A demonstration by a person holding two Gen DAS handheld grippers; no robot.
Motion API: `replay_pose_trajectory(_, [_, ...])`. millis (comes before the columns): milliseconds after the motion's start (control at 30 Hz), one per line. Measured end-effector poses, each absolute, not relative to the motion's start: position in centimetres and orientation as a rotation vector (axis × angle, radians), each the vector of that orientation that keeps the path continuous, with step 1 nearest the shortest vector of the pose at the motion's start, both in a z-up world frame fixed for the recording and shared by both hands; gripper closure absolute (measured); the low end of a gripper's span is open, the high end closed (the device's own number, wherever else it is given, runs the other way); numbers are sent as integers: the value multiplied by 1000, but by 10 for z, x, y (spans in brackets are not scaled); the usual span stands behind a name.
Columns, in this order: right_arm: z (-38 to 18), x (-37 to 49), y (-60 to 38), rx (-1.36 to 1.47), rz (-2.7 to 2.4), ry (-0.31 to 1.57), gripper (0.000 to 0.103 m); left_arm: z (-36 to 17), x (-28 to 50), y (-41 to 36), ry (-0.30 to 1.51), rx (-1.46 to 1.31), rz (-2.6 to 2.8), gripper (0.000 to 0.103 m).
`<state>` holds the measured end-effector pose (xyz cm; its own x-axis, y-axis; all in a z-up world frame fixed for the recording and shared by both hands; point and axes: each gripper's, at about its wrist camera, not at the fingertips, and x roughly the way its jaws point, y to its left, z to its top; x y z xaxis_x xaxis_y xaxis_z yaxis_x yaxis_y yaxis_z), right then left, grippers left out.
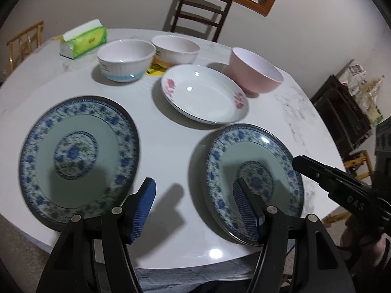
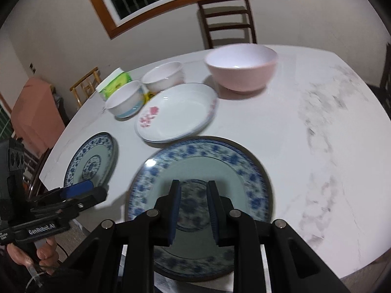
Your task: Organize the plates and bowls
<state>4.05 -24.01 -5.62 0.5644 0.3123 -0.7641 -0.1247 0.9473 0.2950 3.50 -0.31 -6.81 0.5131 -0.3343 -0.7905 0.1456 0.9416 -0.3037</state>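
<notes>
Two blue-patterned plates lie on the white table: the left one (image 1: 78, 156) (image 2: 90, 160) and the right one (image 1: 254, 178) (image 2: 200, 195). Behind them lie a white plate with pink flowers (image 1: 202, 94) (image 2: 177, 112), a pink bowl (image 1: 255, 73) (image 2: 242, 69), a white bowl with a blue base (image 1: 125, 59) (image 2: 125, 99) and a white bowl with an orange base (image 1: 176, 48) (image 2: 163, 75). My left gripper (image 1: 194, 210) is open and empty above the table's front edge, between the two blue plates. My right gripper (image 2: 194, 210) is open with a narrow gap and empty, above the right blue plate.
A green and white tissue pack (image 1: 83, 39) lies at the table's far left. A dark wooden chair (image 1: 200, 12) stands behind the table. A light wooden chair (image 2: 85, 83) stands at the left, dark furniture (image 1: 342, 112) at the right.
</notes>
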Motion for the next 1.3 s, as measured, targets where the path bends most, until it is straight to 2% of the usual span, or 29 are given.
replay_pose_trajectory(433, [-88, 43, -315, 387, 241, 1015, 81, -91, 48, -12, 1077, -285, -379, 41])
replay_pose_trajectory(1033, [-123, 54, -329, 474, 336, 1064, 79, -113, 63, -18, 1152, -303, -408, 43])
replay_pose_trajectory(1200, [-125, 56, -326, 477, 351, 1062, 80, -113, 63, -23, 1153, -292, -415, 46])
replay_pose_trajectory(1300, [-126, 57, -322, 479, 370, 1066, 81, -112, 64, -24, 1153, -289, -421, 51])
